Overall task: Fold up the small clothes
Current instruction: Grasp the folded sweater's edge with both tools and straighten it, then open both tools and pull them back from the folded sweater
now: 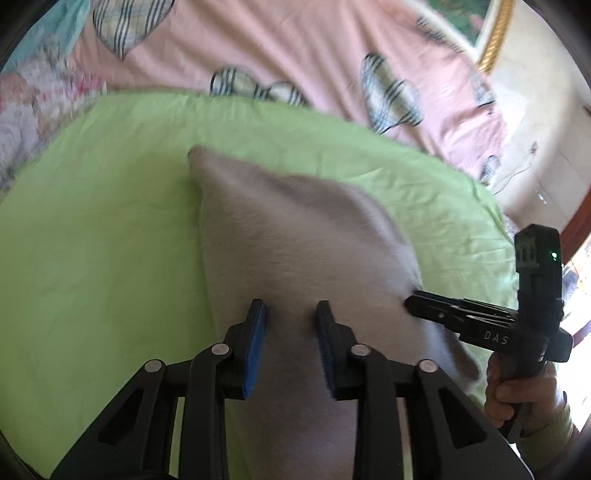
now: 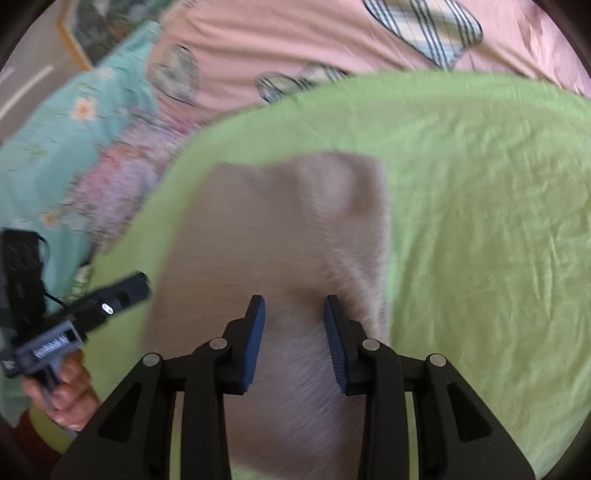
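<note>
A small pale pinkish-grey garment (image 1: pixel 295 229) lies on a lime-green cloth (image 1: pixel 92 221); it also shows in the right wrist view (image 2: pixel 280 221). My left gripper (image 1: pixel 291 314) is open, its blue-padded fingers (image 1: pixel 258 332) just above the garment's near part. My right gripper (image 2: pixel 295 310) is open over the garment's near right part. In the left wrist view the right gripper (image 1: pixel 413 304) comes in from the right, its tip at the garment's right edge. In the right wrist view the left gripper (image 2: pixel 142 282) sits at the garment's left edge. Both views are blurred.
The green cloth (image 2: pixel 480 221) lies on a pink bedspread (image 1: pixel 295 44) with plaid hearts. A teal floral quilt (image 2: pixel 55 147) lies to the left. A gold-framed picture (image 1: pixel 495 33) and a wall stand at the far right.
</note>
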Demonstrator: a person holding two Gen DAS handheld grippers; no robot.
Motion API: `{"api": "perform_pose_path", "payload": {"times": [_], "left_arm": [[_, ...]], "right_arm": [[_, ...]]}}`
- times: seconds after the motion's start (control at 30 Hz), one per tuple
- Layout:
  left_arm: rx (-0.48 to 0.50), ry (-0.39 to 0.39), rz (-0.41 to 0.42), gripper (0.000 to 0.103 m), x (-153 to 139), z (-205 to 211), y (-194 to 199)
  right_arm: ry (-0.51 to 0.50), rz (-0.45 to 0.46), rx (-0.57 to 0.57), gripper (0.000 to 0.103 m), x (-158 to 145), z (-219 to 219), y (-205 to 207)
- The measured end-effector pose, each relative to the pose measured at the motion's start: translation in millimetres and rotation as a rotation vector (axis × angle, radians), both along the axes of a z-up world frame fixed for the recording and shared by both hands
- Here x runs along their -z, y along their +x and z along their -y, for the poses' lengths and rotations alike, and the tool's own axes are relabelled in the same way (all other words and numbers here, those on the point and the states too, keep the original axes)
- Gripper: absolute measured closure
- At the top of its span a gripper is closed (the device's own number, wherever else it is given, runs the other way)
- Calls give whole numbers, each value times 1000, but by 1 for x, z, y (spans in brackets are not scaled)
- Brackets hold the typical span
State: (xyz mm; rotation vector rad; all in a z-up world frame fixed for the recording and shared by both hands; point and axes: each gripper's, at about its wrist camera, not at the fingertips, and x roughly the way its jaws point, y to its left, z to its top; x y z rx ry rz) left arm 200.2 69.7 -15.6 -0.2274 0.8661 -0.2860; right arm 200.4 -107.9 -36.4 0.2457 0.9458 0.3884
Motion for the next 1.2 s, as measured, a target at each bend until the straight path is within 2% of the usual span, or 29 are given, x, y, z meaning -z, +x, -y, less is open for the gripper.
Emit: {"api": "perform_pose_path", "payload": {"times": [0.1,0.23,0.33,0.43,0.6,0.77,0.87,0.9,1.0,1.07,1.2], "left_arm": [[6,-14,-43,73,17,-2,19],[12,62,-18,73,21,9,22],[14,74,-11,73,19,11,17],[8,42,7,75,8,7,-3],[71,-3,55,75,-5,4,-63],[140,24,60,75,10,18,-116],[123,93,4,76,34,22,-120],[117,88,-10,80,39,21,-118],[99,51,-17,81,43,17,-115],[87,57,-18,81,42,18,-116],[66,89,-15,81,44,24,-116]], "right_arm": [[-5,-19,11,72,14,8,15],[3,-7,22,72,17,12,29],[47,0,25,72,20,20,26],[88,12,14,72,12,27,14],[74,70,7,69,-10,33,-29],[61,86,-55,69,-10,34,-80],[-58,35,-38,69,9,32,-90],[-84,21,-21,70,18,35,-89],[-77,-23,33,68,30,47,-84],[-22,-42,43,68,34,54,-82],[-69,-21,37,68,31,46,-84]]}}
